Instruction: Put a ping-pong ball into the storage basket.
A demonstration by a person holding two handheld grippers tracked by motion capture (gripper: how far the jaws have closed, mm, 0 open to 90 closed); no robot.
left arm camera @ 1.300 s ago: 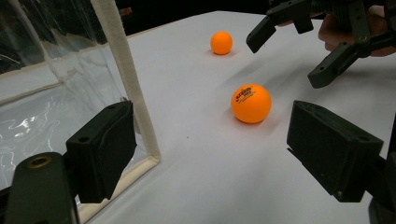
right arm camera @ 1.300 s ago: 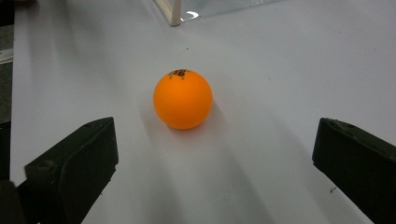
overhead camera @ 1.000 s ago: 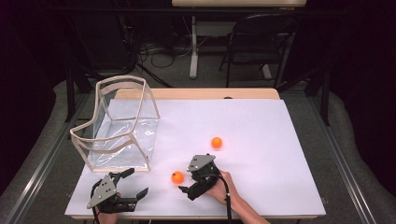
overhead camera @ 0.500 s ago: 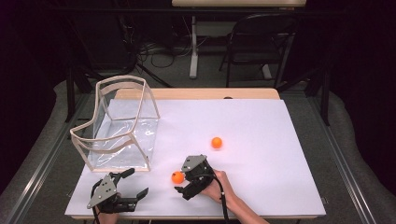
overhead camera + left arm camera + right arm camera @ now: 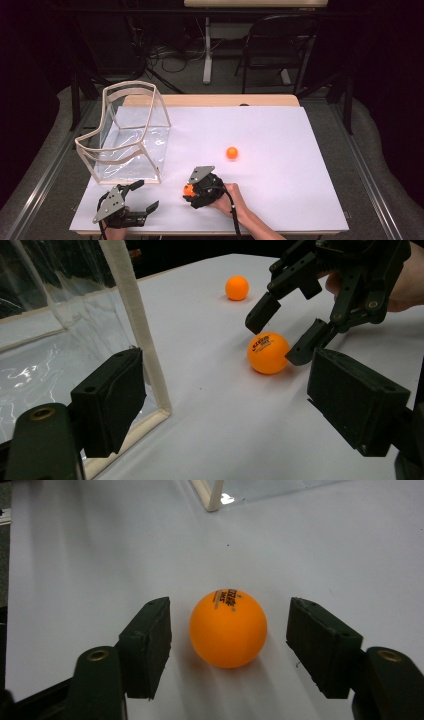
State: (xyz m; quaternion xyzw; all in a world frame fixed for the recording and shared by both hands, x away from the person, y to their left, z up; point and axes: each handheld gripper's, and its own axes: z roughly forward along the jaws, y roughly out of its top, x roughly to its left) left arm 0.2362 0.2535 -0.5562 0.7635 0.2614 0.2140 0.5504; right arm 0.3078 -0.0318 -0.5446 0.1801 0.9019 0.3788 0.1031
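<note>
An orange ball (image 5: 188, 190) (image 5: 228, 629) with printed lettering lies on the white table top, between the jaws of my right gripper (image 5: 190, 194) (image 5: 227, 630). Those jaws have just been closing; in the right gripper view a narrow gap shows on each side of the ball. The left gripper view shows the same ball (image 5: 268, 353) with the right gripper (image 5: 280, 337) straddling it. A second orange ball (image 5: 231, 153) (image 5: 237, 288) lies farther out on the table. My left gripper (image 5: 145, 196) (image 5: 235, 385) stands open and empty near the front left.
A clear plastic container with a pale frame (image 5: 129, 86) (image 5: 132, 315) stands at the left, its near corner just beyond the left gripper. Its corner (image 5: 212, 495) also shows ahead of the right gripper. The table's front edge (image 5: 210, 232) runs close behind both hands.
The right gripper has slid left until its jaws are around the near ball, and they have narrowed on it. The left gripper and the far ball have stayed put.
</note>
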